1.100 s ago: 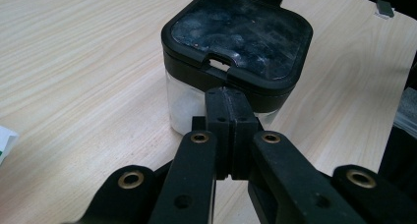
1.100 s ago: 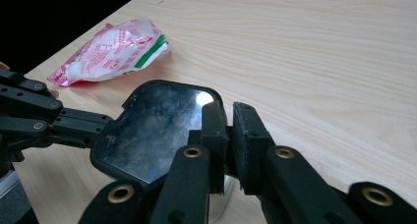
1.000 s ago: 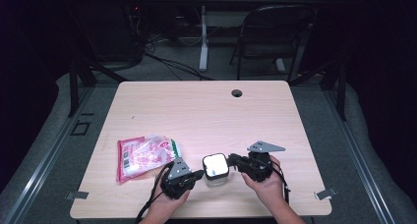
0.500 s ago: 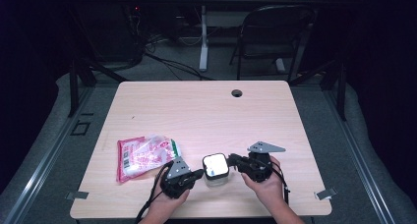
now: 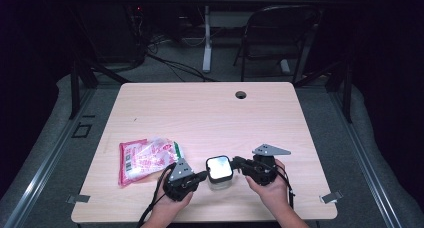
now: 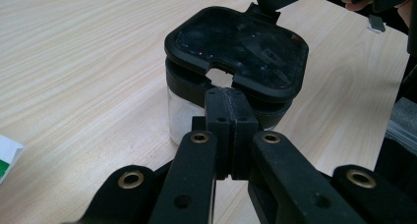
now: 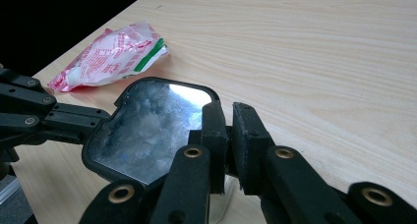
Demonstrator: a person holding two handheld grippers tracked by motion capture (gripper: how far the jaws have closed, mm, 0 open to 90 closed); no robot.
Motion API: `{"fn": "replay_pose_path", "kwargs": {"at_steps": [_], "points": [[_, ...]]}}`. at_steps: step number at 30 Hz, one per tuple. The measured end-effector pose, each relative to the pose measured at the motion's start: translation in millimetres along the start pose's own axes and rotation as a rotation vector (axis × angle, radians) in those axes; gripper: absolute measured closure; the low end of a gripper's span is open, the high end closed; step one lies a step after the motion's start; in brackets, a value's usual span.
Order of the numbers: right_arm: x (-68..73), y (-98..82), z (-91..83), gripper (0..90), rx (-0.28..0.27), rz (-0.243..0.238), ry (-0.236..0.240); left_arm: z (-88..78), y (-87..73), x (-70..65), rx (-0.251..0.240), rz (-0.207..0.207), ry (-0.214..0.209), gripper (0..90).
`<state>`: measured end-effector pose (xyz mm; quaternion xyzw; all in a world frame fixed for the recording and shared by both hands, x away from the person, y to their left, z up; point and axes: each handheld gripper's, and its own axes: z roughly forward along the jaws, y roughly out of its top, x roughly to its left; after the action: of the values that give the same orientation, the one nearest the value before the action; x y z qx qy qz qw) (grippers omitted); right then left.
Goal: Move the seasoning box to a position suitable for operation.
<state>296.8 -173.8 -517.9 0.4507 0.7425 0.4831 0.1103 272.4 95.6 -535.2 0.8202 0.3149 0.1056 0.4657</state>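
Small clear square container with black lid (image 5: 219, 170) sits on light wooden desk (image 5: 210, 113), near front edge. Left tongs (image 5: 202, 175) clenched at lid's left edge; right tongs (image 5: 237, 163) pinch lid's opposite rim. Nothing shifted over last second: steady hold, lid likely about to open. Pink-white snack bag (image 5: 145, 158) lies left, apart.

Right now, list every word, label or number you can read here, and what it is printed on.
Nothing can be read.
Pink and white packet: red print and a barcode-like patch, too small and blurred to read.
Container with black lid: no visible text.
Table: no markings.
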Motion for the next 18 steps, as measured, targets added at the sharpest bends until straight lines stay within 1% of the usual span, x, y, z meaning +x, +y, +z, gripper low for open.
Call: {"fn": "replay_pose_path", "kwargs": {"at_steps": [2,3,4,7,8,9,13,14,15,17,18], "points": [[-0.1,0.0,-0.1,84.5,0.001,-0.001,0.0,0.0,0.4,-0.3,-0.003,0.0,0.0,90.0],[-0.2,0.0,0.0,84.5,0.0,0.0,0.002,-0.4,1.1,0.0,-0.003,0.011,0.001,90.0],[-0.4,0.1,-0.3,84.5,0.003,-0.004,0.001,-0.7,2.3,-0.7,-0.011,0.006,0.0,90.0],[-0.4,0.1,-0.5,84.5,0.004,-0.01,0.002,-1.1,4.0,-1.2,-0.015,0.006,-0.004,90.0],[-0.3,0.2,-0.9,85.4,0.005,-0.015,0.001,-0.8,4.7,-1.9,-0.017,0.006,-0.003,90.0],[-0.4,0.4,-3.0,85.9,0.001,-0.031,-0.006,-0.6,5.8,-2.5,-0.017,0.014,0.0,90.0],[-1.4,0.3,-7.2,84.0,-0.012,-0.03,0.002,-0.2,7.0,-2.8,-0.024,0.015,-0.005,90.0],[-1.7,0.3,-10.1,81.9,-0.008,-0.039,0.007,-0.2,7.7,-2.5,-0.025,0.021,-0.004,90.0],[-1.6,0.0,-10.8,81.0,-0.01,-0.042,0.013,-0.1,8.7,-2.6,-0.029,0.014,-0.004,90.0],[-0.9,-0.5,-11.7,80.1,-0.007,-0.046,0.016,-0.1,9.4,-2.2,-0.03,0.018,-0.003,90.0],[1.2,-2.3,-12.2,77.5,-0.004,-0.066,0.019,0.2,10.1,-2.0,-0.033,0.015,-0.004,90.0]]}}
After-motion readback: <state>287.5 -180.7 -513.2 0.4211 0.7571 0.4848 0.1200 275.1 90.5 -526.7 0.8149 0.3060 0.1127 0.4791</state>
